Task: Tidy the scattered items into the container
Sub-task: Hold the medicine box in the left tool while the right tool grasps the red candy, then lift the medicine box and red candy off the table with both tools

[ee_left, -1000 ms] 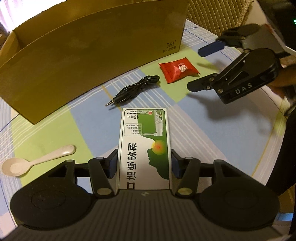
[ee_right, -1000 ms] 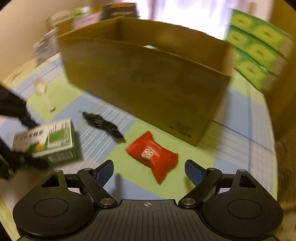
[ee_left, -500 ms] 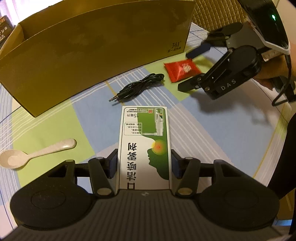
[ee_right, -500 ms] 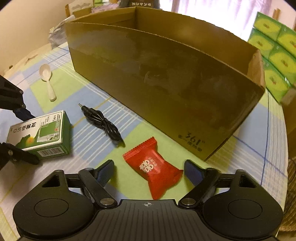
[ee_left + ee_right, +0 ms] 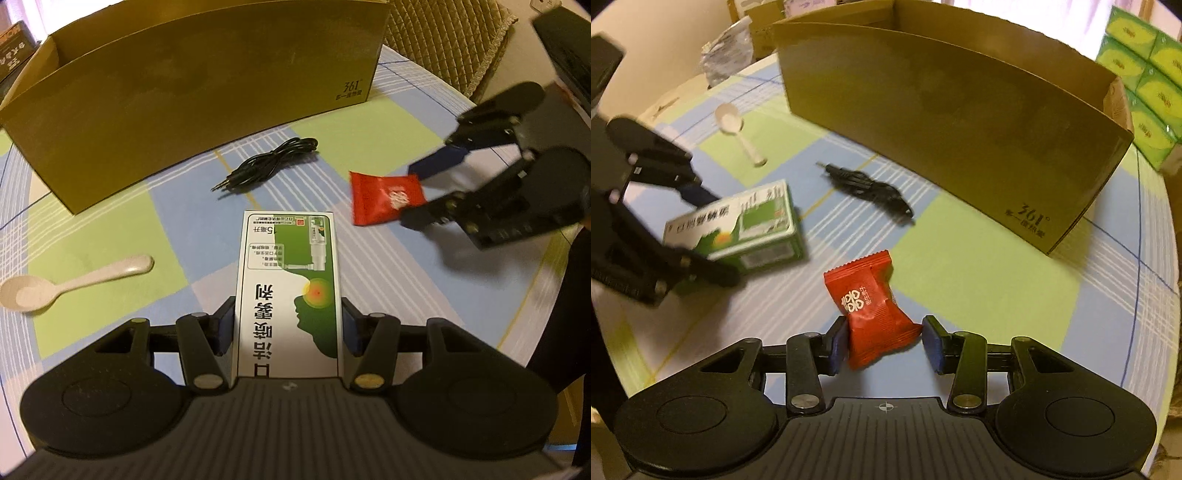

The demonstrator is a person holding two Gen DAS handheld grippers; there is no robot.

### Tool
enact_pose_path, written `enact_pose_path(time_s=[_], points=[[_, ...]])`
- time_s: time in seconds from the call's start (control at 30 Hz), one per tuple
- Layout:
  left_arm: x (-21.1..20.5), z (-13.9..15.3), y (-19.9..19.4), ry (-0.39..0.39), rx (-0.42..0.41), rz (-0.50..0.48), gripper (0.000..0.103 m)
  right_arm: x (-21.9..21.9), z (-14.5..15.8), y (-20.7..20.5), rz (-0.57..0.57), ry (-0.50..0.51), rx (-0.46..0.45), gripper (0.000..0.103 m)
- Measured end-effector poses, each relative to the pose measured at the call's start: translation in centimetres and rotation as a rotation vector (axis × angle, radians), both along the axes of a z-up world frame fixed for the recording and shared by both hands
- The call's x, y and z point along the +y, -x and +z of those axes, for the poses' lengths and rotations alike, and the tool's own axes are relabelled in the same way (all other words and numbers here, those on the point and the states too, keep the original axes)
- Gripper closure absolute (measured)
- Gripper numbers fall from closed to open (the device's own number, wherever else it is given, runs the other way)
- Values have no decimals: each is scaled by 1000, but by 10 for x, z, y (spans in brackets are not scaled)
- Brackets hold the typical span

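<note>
My left gripper (image 5: 288, 328) is shut on a green and white medicine box (image 5: 288, 280), held a little above the checked tablecloth; the same box (image 5: 738, 225) and left gripper (image 5: 713, 236) show at the left of the right wrist view. My right gripper (image 5: 884, 343) is shut on a red snack packet (image 5: 868, 302), pads against its sides; the packet (image 5: 384, 199) and right gripper (image 5: 417, 194) appear at the right of the left wrist view. The open cardboard carton (image 5: 184, 92) (image 5: 942, 110) stands behind. A black audio cable (image 5: 269, 166) (image 5: 871, 188) and a cream spoon (image 5: 74, 284) (image 5: 735, 125) lie on the cloth.
Stacked green tissue packs (image 5: 1145, 74) stand beyond the carton's right end. A quilted chair back (image 5: 443, 44) is behind the table. Crumpled plastic (image 5: 727, 55) lies at the far left. The round table's edge (image 5: 546, 258) curves close on the right.
My right gripper dropped onto the red packet, closed its fingers on it and drew it away from the carton. My left gripper kept hold of the medicine box, almost still.
</note>
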State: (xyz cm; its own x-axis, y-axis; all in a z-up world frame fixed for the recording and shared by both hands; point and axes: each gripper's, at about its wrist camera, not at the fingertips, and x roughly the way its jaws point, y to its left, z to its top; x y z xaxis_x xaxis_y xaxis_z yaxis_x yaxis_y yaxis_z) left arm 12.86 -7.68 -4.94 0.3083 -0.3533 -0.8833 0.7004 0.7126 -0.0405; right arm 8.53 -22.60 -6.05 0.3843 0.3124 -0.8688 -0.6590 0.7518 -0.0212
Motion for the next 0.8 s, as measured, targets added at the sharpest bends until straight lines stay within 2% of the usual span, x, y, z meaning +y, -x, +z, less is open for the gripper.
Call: enact_pose_path(time_s=[0.03, 0.1, 0.27, 0.47, 0.8], points=[[1, 0, 0, 0, 1, 5, 52, 0, 0, 5, 6, 7, -11, 36], [3, 1, 0, 2, 2, 11, 52, 1, -1, 14, 22, 18, -42, 21], [8, 3, -2, 12, 0, 35, 52, 0, -1, 19, 76, 35, -52, 21], [5, 7, -8, 7, -19, 30, 52, 15, -6, 15, 194, 90, -53, 21], [-8, 7, -20, -23, -15, -18, 51, 14, -10, 8, 162, 43, -16, 21]])
